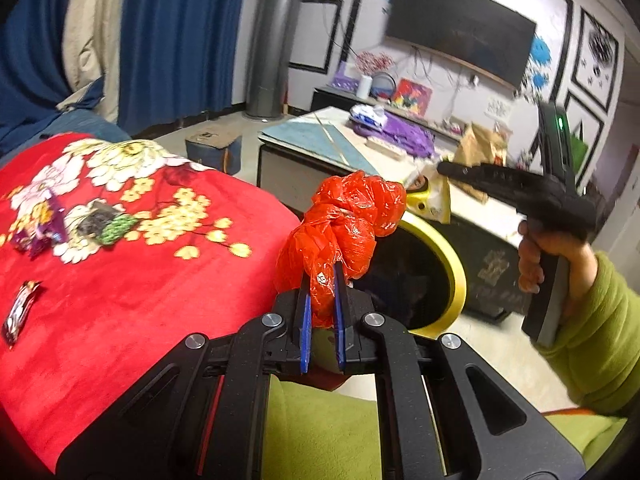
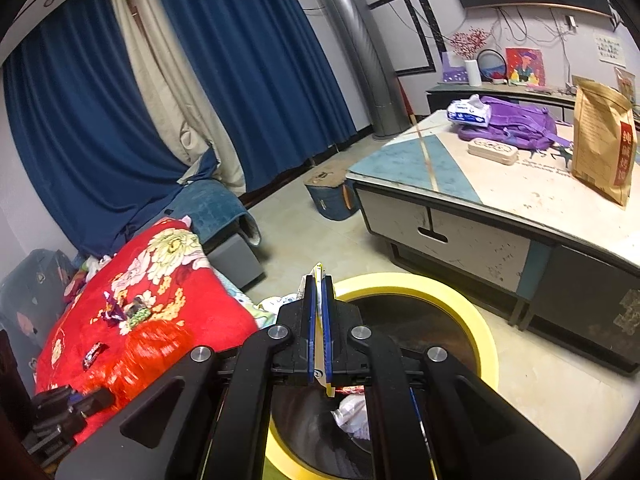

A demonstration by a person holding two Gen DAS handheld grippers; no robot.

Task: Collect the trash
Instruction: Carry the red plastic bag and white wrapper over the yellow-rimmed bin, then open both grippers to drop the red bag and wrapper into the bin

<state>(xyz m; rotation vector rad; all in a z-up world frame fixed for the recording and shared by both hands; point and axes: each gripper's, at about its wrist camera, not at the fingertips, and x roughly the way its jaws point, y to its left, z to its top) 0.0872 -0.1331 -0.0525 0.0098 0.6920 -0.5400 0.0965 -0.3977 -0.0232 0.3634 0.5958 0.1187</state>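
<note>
My left gripper (image 1: 322, 276) is shut on a crumpled red plastic bag (image 1: 344, 220), held just beside the yellow-rimmed trash bin (image 1: 448, 256). My right gripper (image 2: 319, 284) is shut on a thin yellow and white wrapper (image 2: 319, 312), held over the bin's yellow rim (image 2: 476, 320); it also shows in the left wrist view (image 1: 444, 169) with the wrapper (image 1: 430, 196) hanging from it. White crumpled trash (image 2: 354, 412) lies inside the bin. On the red floral blanket (image 1: 132, 300) lie a purple wrapper (image 1: 40, 228), a green and grey wrapper (image 1: 106, 226) and a dark candy bar wrapper (image 1: 20, 312).
A low coffee table (image 2: 492, 200) stands behind the bin with a purple backpack (image 2: 516, 124), a tissue pack (image 2: 468, 110), a cream box (image 2: 492, 151) and a brown paper bag (image 2: 600, 144). A small blue stool (image 2: 330, 192) is on the floor. Blue curtains (image 2: 248, 72) hang behind.
</note>
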